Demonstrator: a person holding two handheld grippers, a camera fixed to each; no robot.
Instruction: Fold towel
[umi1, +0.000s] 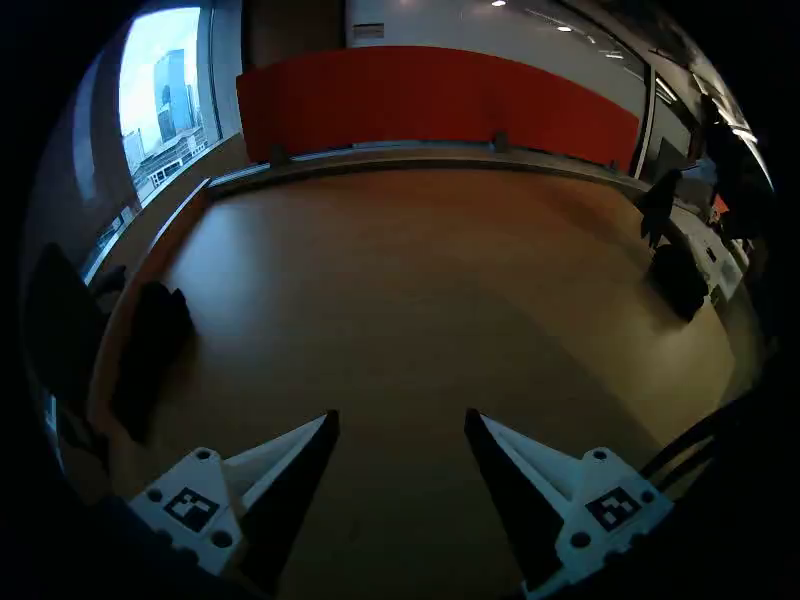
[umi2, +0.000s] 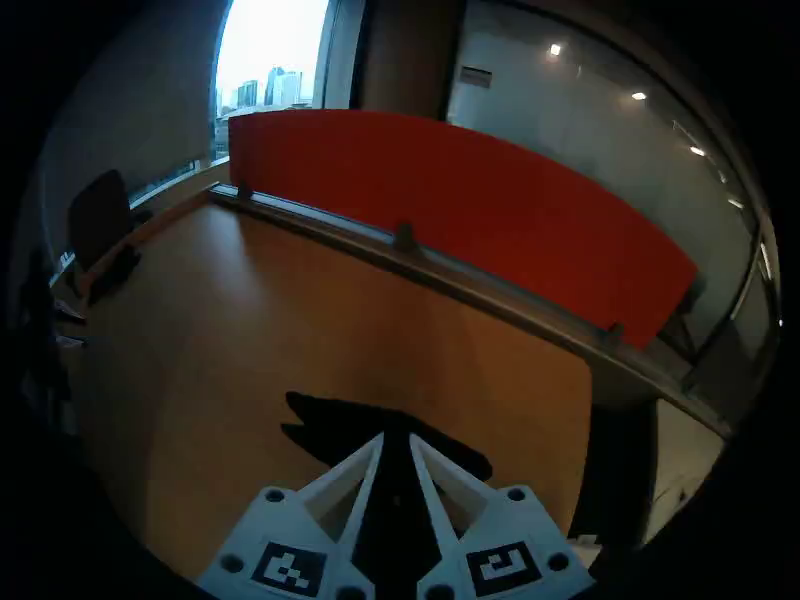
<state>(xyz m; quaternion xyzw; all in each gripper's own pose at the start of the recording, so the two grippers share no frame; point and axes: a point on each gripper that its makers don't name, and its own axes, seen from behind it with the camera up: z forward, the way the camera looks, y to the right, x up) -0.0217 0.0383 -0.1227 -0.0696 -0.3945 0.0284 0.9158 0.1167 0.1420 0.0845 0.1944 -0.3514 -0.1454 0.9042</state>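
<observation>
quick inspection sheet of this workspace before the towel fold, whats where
surface: wooden table, bare wood, no spills seen
job's things: dark towel with an uneven outline, lying on the table under the right tool
clutter: nothing seen
grippers: left tool open above bare wood; right tool's fingers nearly together over the towel, cannot tell if they pinch it
cables: thin dark strands at the lower right of the left gripper view, possibly cables
surroundings: red partition along the table's far edge, window onto city buildings, dark chair beside the table
</observation>
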